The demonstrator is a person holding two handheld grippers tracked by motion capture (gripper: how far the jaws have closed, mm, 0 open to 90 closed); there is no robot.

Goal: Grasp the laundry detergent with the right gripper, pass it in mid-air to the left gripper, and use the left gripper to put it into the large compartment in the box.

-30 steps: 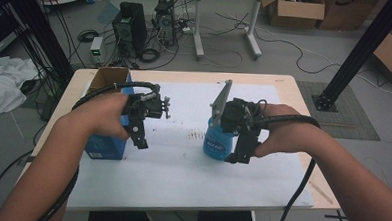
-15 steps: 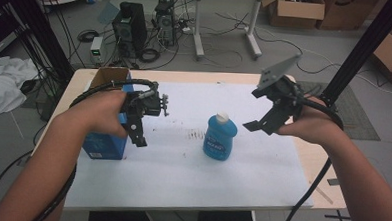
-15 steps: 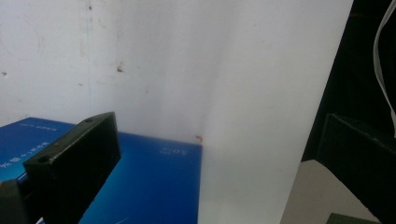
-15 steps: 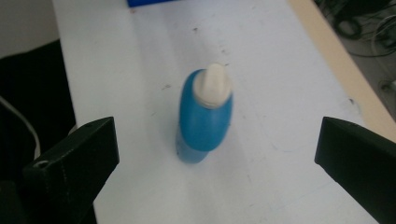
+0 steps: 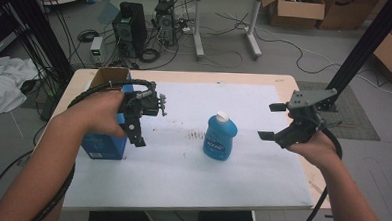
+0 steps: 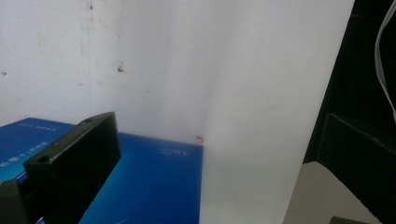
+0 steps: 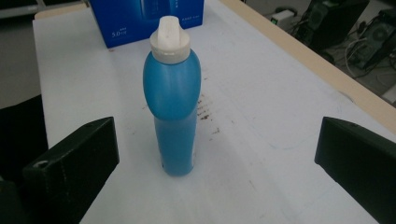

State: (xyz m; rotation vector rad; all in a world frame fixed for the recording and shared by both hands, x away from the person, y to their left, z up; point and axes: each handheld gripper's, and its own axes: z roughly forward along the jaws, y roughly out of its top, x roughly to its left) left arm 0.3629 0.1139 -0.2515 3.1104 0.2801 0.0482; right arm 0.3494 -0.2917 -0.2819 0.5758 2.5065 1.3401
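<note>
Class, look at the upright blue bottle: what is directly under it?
The blue bottle stands on the white sheet covering the table. Brown specks mark the sheet beside it; the patch beneath its base is hidden.

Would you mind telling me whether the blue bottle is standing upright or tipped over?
Upright: the blue bottle stands on its base on the white sheet, cap uppermost.
</note>
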